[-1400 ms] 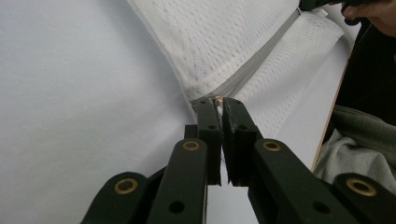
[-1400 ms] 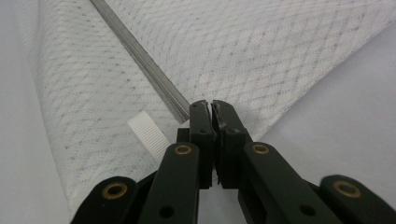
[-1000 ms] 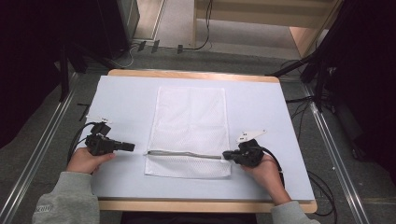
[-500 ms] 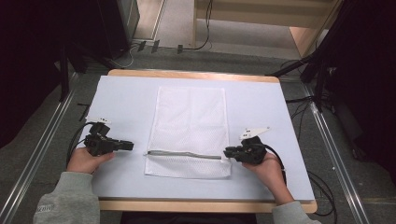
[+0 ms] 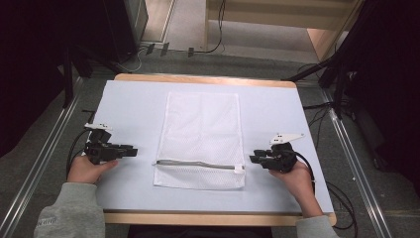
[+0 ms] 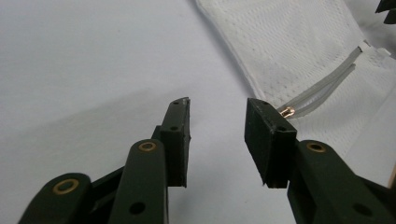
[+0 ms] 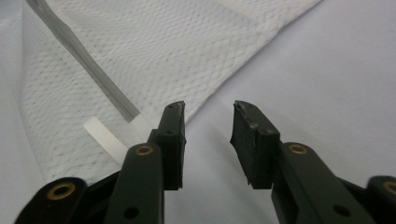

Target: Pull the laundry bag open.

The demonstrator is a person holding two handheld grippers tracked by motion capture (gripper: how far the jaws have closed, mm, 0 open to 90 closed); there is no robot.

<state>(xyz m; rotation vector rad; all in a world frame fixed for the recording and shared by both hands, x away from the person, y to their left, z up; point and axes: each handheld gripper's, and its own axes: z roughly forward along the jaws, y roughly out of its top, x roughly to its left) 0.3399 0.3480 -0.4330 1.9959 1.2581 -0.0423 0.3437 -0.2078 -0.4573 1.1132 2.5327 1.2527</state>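
A white mesh zipper bag [image 5: 202, 134] lies flat in the middle of the table, its grey zipper [image 5: 198, 164] running across near the front edge. My left gripper [image 5: 133, 148] rests on the table a little left of the bag, open and holding nothing. In the left gripper view the left gripper [image 6: 217, 135] points toward the brass zipper pull [image 6: 286, 112]. Just right of the bag's zipper end sits my right gripper [image 5: 251, 158], also open. In the right gripper view the right gripper [image 7: 208, 135] stands beside the bag's edge [image 7: 163, 46] and its white tab [image 7: 105, 137].
The table [image 5: 129, 104] has a pale blue-white top with a wooden rim. Metal rails [image 5: 44, 153] run along both sides. Cables trail from each gripper over the table edges. The other gripper [image 6: 387, 9] shows at the far corner of the left gripper view.
Both grippers have drawn outward, away from the ends of the zipper. The bag has stayed flat in place.
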